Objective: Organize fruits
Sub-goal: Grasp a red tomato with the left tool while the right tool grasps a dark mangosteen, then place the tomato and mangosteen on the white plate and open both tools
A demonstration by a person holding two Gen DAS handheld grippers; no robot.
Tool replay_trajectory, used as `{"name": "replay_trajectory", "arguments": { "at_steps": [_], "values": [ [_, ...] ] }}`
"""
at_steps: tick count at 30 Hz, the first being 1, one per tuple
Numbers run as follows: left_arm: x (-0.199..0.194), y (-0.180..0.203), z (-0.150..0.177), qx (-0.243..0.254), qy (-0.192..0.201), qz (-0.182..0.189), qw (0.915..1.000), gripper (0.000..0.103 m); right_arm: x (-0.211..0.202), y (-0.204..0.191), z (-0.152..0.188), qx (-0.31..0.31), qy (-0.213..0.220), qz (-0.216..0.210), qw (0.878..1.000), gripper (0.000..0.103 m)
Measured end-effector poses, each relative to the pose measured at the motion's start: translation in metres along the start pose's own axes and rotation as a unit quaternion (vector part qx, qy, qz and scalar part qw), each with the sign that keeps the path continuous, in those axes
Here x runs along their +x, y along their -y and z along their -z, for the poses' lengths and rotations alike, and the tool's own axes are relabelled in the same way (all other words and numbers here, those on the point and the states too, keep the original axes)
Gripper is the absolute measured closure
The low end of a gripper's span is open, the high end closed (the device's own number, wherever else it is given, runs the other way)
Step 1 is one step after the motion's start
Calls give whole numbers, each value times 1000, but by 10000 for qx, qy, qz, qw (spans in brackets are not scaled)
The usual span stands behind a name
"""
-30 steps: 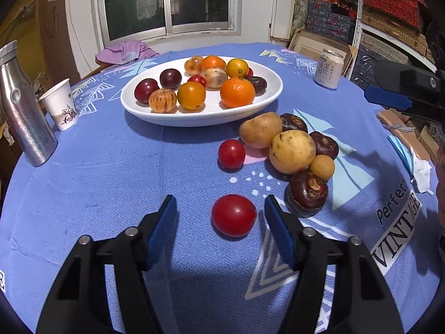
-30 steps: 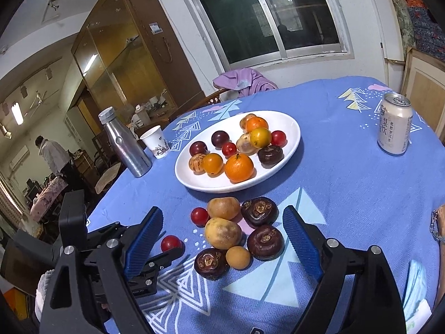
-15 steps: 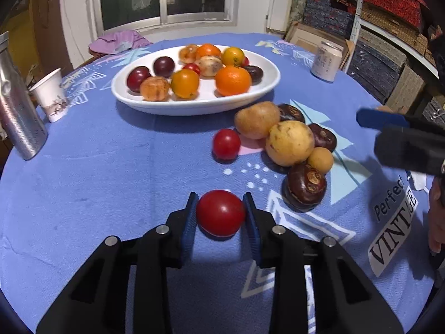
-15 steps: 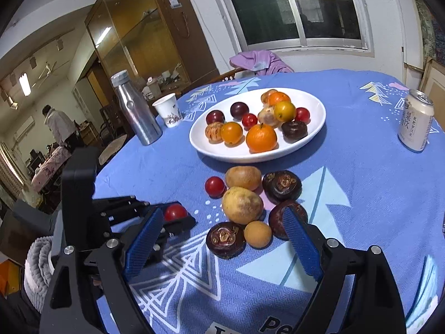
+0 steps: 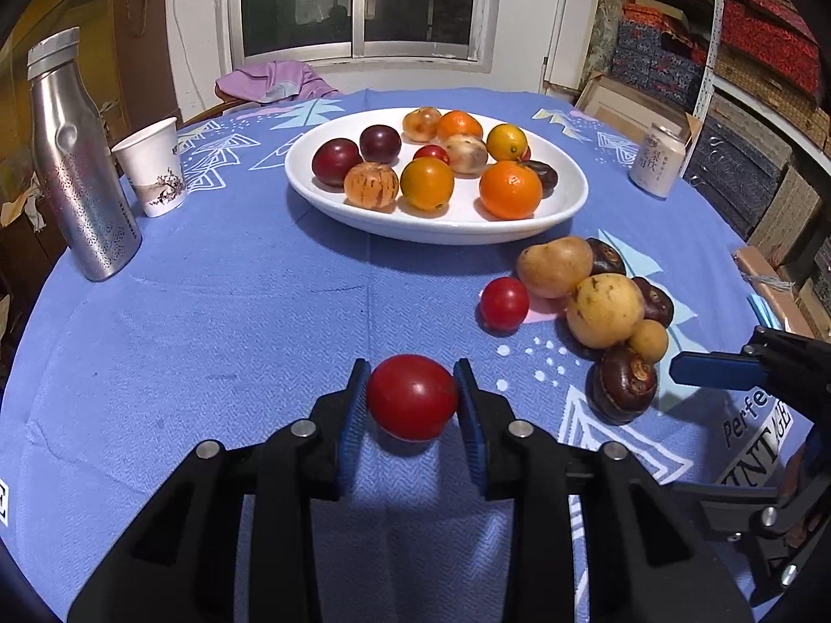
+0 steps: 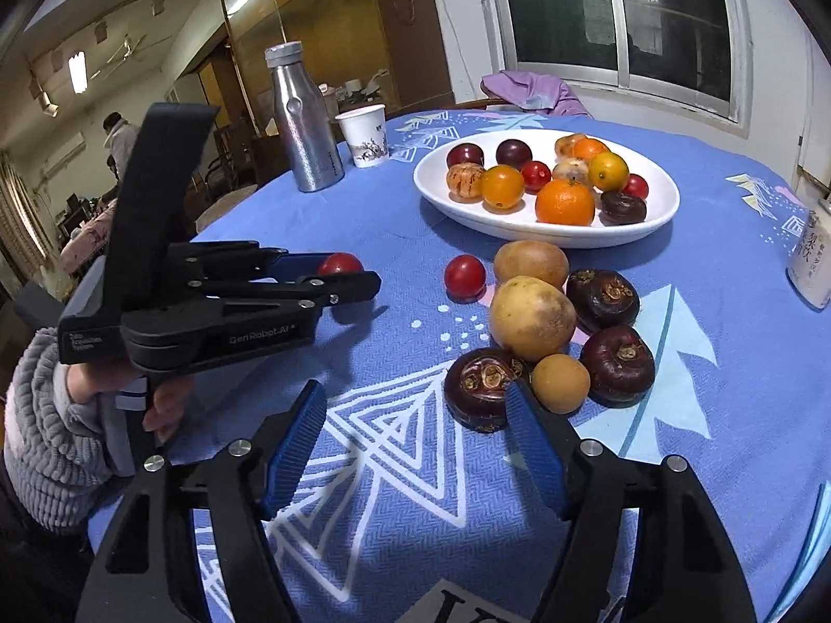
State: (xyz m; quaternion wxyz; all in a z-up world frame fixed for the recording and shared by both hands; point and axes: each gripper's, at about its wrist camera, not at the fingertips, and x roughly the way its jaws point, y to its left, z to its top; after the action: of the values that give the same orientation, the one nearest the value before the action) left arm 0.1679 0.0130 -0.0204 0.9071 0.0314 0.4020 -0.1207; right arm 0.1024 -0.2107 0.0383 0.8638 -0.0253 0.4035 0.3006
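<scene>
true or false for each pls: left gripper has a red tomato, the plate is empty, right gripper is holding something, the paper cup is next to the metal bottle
1. The left gripper grips a red tomato: true.
2. The plate is empty: false, it holds fruit.
3. The right gripper holds something: false, its jaws are closing with nothing between them.
4. The cup stands beside the bottle: true.

The can point(image 6: 814, 259) at the table's right edge was cut off by the frame. The left gripper point(image 6: 358, 275) hid most of the red tomato point(image 6: 340, 262). The can's lettering was unreadable.
</scene>
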Motion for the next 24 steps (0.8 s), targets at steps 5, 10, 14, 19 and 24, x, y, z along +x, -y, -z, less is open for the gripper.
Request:
{"name": "replay_trajectory", "arguments": {
  "at_steps": [5, 10, 14, 19, 24],
  "values": [
    [1, 1, 1, 18, 3, -33, 10000, 71, 11, 12, -2, 301, -107, 48, 9995, 32],
    [3, 2, 3, 51, -20, -66, 10000, 71, 17, 5, -3, 140, -117, 249, 9995, 34],
    [6, 3, 4, 51, -78, -85, 9999, 71, 23, 13, -6, 250, -256, 198, 9992, 61],
    [10, 4, 5, 68, -146, -97, 9998, 71, 29, 7, -7, 60, -356, 344, 9988, 61],
    [14, 1, 5, 0, -253, -53, 9997, 71, 31, 4, -8, 36, -330, 321, 9989, 61]
  ]
}}
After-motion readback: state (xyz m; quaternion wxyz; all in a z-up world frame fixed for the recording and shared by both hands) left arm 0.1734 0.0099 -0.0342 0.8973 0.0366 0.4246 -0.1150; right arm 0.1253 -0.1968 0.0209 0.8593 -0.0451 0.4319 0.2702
